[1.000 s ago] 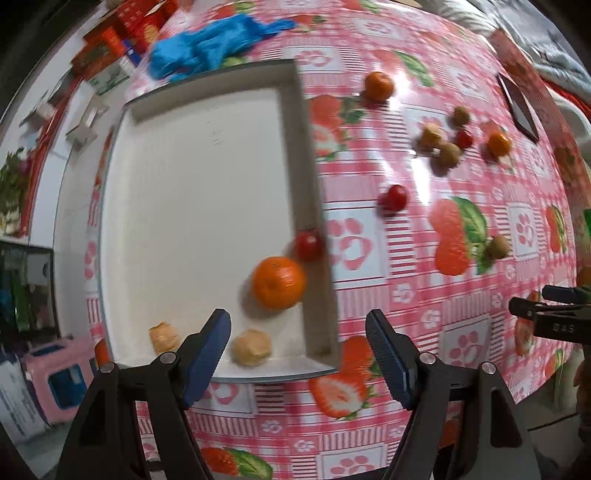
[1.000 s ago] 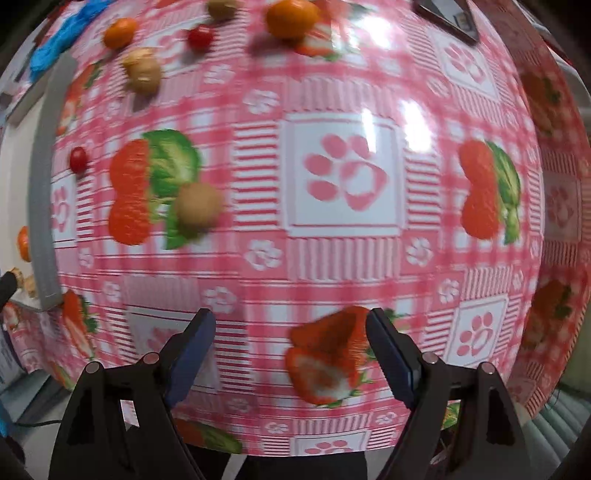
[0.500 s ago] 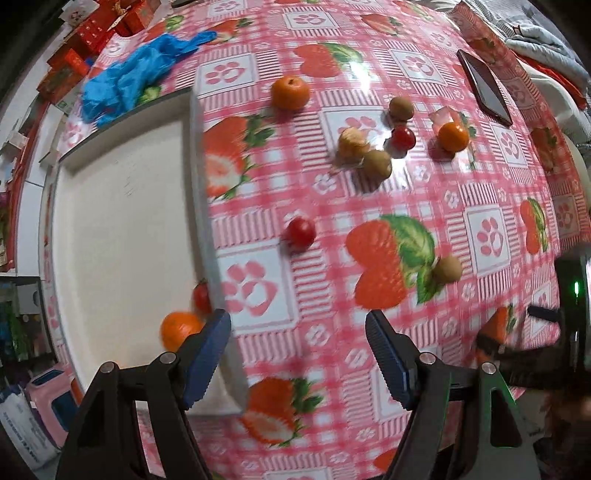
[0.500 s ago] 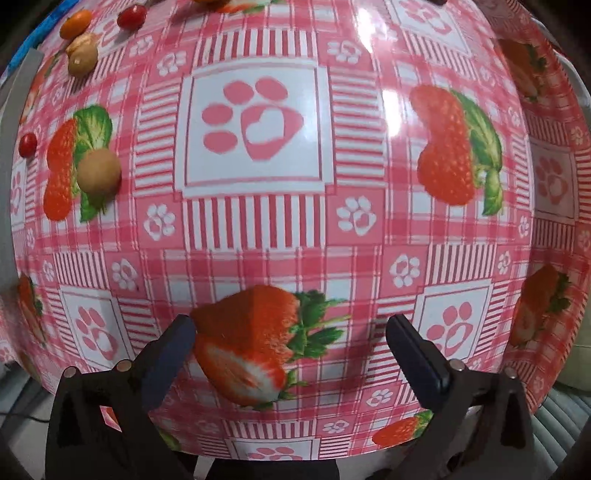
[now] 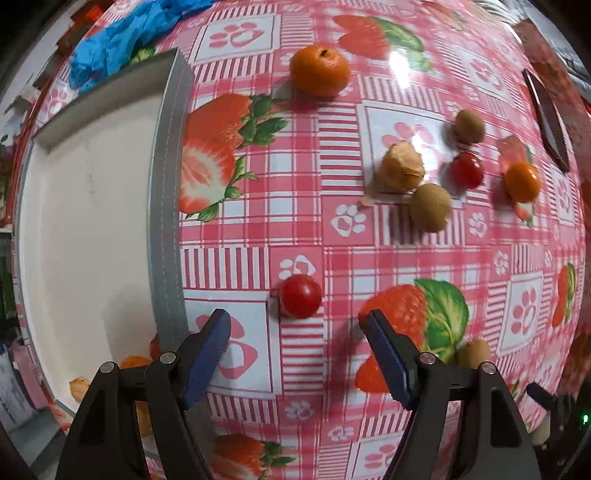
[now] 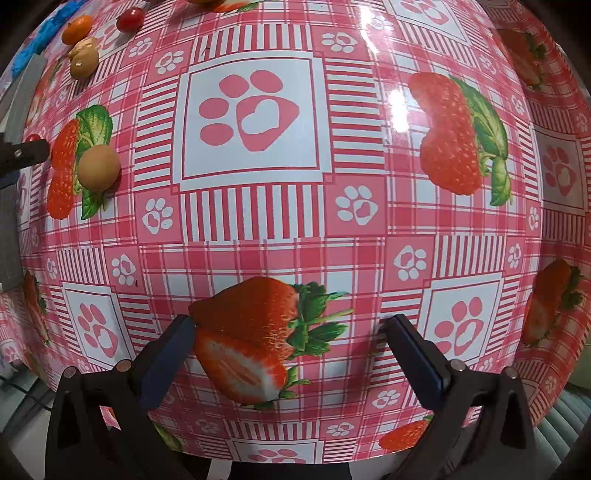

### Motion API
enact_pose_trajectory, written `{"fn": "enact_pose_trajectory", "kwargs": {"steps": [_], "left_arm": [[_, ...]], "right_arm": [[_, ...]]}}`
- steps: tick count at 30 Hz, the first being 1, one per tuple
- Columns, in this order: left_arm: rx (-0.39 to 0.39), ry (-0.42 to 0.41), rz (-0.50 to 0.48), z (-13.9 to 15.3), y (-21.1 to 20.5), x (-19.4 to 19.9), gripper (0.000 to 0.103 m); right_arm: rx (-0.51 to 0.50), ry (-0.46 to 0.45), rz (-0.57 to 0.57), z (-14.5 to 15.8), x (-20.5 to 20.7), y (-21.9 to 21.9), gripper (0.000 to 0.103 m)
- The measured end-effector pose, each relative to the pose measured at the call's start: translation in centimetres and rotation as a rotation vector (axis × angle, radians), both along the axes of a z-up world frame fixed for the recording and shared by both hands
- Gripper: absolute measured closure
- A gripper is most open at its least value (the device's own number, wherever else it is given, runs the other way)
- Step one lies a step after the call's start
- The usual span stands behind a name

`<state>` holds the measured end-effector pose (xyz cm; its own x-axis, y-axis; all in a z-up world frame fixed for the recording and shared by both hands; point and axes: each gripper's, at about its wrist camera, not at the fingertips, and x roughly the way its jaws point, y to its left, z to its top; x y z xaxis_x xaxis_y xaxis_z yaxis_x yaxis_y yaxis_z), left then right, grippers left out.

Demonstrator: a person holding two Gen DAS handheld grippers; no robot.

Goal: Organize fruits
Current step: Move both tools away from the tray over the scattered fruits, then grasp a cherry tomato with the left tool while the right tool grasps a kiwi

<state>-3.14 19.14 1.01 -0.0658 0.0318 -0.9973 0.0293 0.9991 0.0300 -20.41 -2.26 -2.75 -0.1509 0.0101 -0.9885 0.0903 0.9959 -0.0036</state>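
My left gripper is open and empty, just short of a red cherry tomato on the tablecloth. A grey-rimmed white tray lies to its left, with an orange and brown fruits partly hidden at its near corner. Farther off lie a big orange, a peeled brown fruit, brown round fruits, a second tomato and a small orange. My right gripper is open and empty over bare cloth; a brown fruit lies far left of it.
A blue cloth lies beyond the tray. A dark phone lies at the far right. Another brown fruit sits right of my left fingers. The other gripper's tip shows at the left edge of the right wrist view.
My left gripper has swung right, off the tray and toward the loose cherry tomato. My right gripper has moved right and closer to the cloth, and its jaws have opened wider.
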Motion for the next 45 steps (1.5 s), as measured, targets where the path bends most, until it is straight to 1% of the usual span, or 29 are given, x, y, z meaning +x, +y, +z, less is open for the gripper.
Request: {"fn": "enact_pose_trajectory", "kwargs": {"steps": [3,5,6,7,9,11,17,24,26,28,31,34,36,37,39,40,41,42,43,45], "left_arm": [[-0.01,-0.015,0.006,-0.2,0.1,0.1,0.026],[-0.01,-0.023,0.004,-0.2,-0.1,0.3,0.026],[-0.009,-0.023,0.005,-0.3,-0.3,0.5,0.019],[-0.001,-0.014,0.007,-0.6,-0.4,0.5,0.015],[0.001,-0.003,0.024,-1.1,-0.2,0.8,0.001],[-0.003,-0.005,0.043,-1.4,-0.3,0.5,0.001],[-0.014,-0.001,0.043,-1.3,0.0,0.6,0.001],[-0.017,-0.028,0.039,-1.4,0.1,0.4,0.001],[-0.017,-0.024,0.038,-1.3,0.0,0.2,0.001],[-0.016,0.001,0.036,-1.4,0.0,0.3,0.001],[-0.004,-0.003,0.029,-1.3,-0.3,0.5,0.001],[-0.019,-0.018,0.011,-0.8,-1.0,0.3,0.011],[-0.023,-0.03,-0.009,-0.4,-1.5,0.1,0.022],[-0.025,-0.038,-0.019,-0.3,-1.7,0.0,0.025],[-0.027,-0.052,-0.019,0.1,-1.7,-0.1,0.038],[-0.03,-0.062,-0.015,0.3,-1.7,-0.2,0.042],[-0.033,-0.07,-0.016,0.4,-1.6,-0.2,0.052],[-0.035,-0.076,-0.024,0.6,-1.7,-0.3,0.059],[-0.037,-0.078,-0.031,0.7,-1.7,-0.3,0.061],[-0.039,-0.083,-0.038,1.0,-1.6,-0.3,0.069]], "right_arm": [[-0.001,-0.006,0.0,-0.1,0.2,0.0,0.0],[-0.002,-0.013,0.0,0.4,0.6,0.3,0.0],[-0.003,-0.014,0.0,0.9,1.4,1.0,0.0],[-0.004,-0.018,0.0,1.0,1.3,1.2,0.0],[-0.004,-0.024,0.001,1.4,1.2,1.4,0.0],[-0.005,-0.027,0.008,1.6,1.1,1.5,0.0],[-0.007,-0.035,0.012,1.7,0.8,1.7,0.0],[-0.007,-0.037,0.014,1.7,0.8,1.7,0.0],[-0.009,-0.045,0.011,1.7,0.8,1.6,0.0],[-0.009,-0.047,0.011,1.8,0.8,1.7,0.0],[-0.009,-0.05,0.012,1.8,0.8,1.7,0.0],[-0.008,-0.048,0.009,1.8,0.8,1.6,0.0],[-0.007,-0.045,0.009,1.8,0.7,1.6,0.0],[-0.007,-0.044,0.01,1.9,0.7,1.7,0.0],[-0.008,-0.042,0.01,1.8,0.7,1.6,0.0],[-0.007,-0.041,0.011,1.9,0.7,1.6,0.0],[-0.007,-0.04,0.011,1.8,0.8,1.6,0.0],[-0.007,-0.04,0.011,1.8,0.8,1.6,0.0],[-0.007,-0.039,0.011,1.8,0.8,1.6,0.0],[-0.007,-0.038,0.014,1.8,0.8,1.6,0.0]]}}
